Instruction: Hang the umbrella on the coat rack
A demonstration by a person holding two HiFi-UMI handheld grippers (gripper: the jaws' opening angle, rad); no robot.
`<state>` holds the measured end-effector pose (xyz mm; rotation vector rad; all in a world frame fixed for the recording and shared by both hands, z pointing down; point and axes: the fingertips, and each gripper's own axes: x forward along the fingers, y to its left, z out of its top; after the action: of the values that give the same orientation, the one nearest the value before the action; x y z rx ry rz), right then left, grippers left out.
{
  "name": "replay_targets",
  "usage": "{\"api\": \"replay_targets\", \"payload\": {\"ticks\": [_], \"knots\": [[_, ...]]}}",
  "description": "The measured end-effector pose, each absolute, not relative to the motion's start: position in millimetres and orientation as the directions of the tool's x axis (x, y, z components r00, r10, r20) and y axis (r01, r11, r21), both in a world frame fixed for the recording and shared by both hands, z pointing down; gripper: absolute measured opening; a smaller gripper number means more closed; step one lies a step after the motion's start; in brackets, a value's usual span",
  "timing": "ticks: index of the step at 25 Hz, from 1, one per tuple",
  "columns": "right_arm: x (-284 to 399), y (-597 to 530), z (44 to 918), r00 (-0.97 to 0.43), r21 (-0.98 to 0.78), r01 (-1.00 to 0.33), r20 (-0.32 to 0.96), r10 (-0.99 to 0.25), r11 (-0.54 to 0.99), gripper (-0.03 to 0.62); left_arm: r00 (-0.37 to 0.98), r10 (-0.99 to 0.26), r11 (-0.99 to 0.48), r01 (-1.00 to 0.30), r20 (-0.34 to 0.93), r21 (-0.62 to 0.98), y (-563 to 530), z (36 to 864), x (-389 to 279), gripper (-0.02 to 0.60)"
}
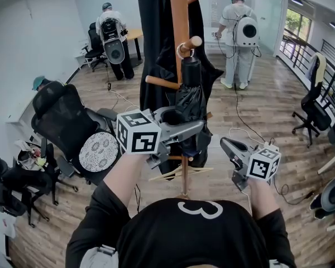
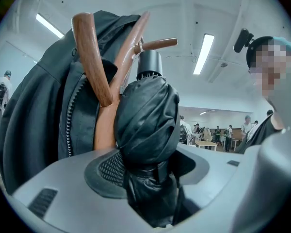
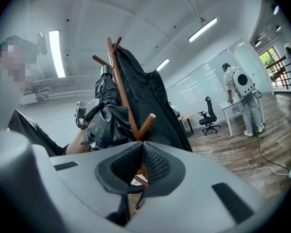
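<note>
The loop (image 1: 180, 50) of the umbrella (image 1: 190, 102) seems already over a peg (image 1: 191, 42) on the rack (image 1: 179, 15), so with the left gripper (image 1: 194, 128) clamped on the umbrella and the right gripper (image 1: 224, 143) closed on nothing, I judge only letting go remains.

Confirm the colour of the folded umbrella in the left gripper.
Black. The umbrella shows best in the left gripper view.

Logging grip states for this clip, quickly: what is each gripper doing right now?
Left gripper: closed on the folded black umbrella.
Right gripper: closed, holding nothing.
</note>
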<state>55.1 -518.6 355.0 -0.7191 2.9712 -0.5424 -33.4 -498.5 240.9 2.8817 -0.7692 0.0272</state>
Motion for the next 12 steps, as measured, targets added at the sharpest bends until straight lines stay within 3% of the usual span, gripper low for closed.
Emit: {"api": "replay_targets", "payload": {"ticks": [12], "knots": [[46.0,-513.2,375.9,-0.888,-0.371,-0.449,0.082,-0.453,0.813,0.026,0.884,-0.466,-0.875,-0.456,-0.027,0.166,-492.3,240.6,-40.5,0.267]]}}
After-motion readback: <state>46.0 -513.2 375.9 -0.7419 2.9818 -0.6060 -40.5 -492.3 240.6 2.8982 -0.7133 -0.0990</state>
